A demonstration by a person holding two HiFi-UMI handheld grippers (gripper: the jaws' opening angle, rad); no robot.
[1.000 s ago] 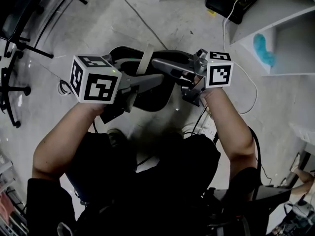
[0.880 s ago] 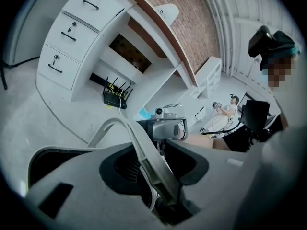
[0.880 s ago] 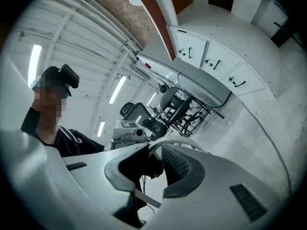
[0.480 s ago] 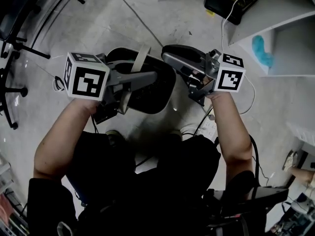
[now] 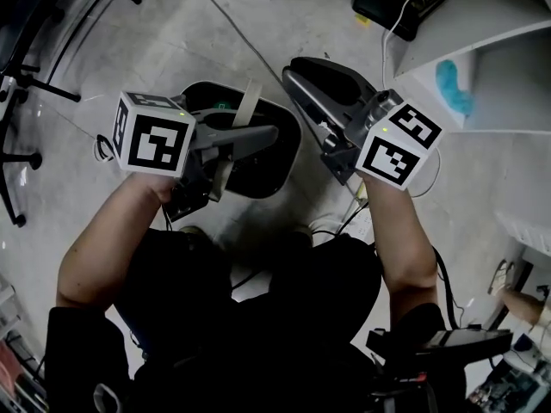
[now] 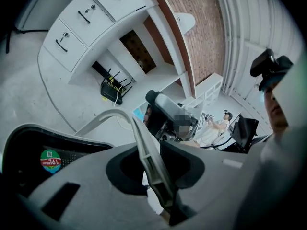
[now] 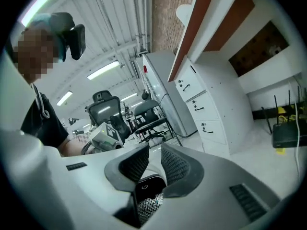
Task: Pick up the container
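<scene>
A black mesh container [image 5: 263, 172] stands on the floor in front of the person, its beige handle [image 5: 250, 100] arching over the opening. My left gripper [image 5: 261, 133] reaches across the top. Its jaws have just been closing, and they now pinch the beige handle [image 6: 145, 145], which runs between the pads of the left gripper [image 6: 154, 169]. The container's dark wall with a round sticker [image 6: 50, 159] shows below. My right gripper [image 5: 294, 69] hovers to the right of the container, pointing away from the person. In its own view the right gripper [image 7: 154, 161] stands slightly open with nothing between the pads.
A black box with cables [image 5: 392, 3] sits at the top, beside a white shelf unit [image 5: 482, 54] holding a blue thing [image 5: 451, 87]. An office chair's base [image 5: 21, 84] is at the left. A white drawer cabinet [image 6: 81, 25] stands ahead. Cables lie on the floor.
The right gripper has swung up and to the right, off the container's top, rolling as it went. The left gripper's jaws have closed onto the beige handle.
</scene>
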